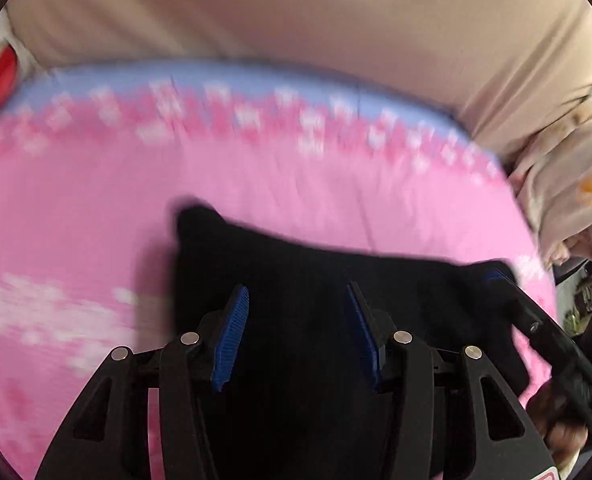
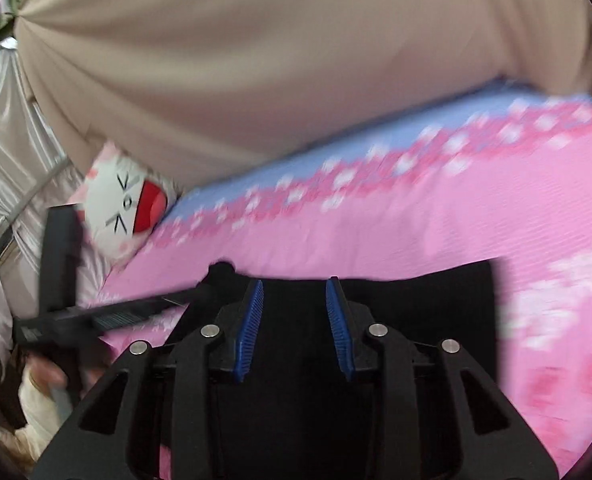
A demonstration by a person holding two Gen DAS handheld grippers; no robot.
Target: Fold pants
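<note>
The black pants (image 1: 315,288) lay bunched on the pink bed sheet (image 1: 76,220), right under both tools. The left hand-held gripper (image 1: 299,332) hovered with jaws apart, nothing pinched — the right hand-held gripper (image 2: 296,324) likewise stood parted over the cloth. The risk: a grab at the wrong layer would drag the fold askew on that soft sheet. Blur smeared everything — seams, waistband and leg ends couldn't be told apart, and the near edge was hidden behind the fingers.
</note>
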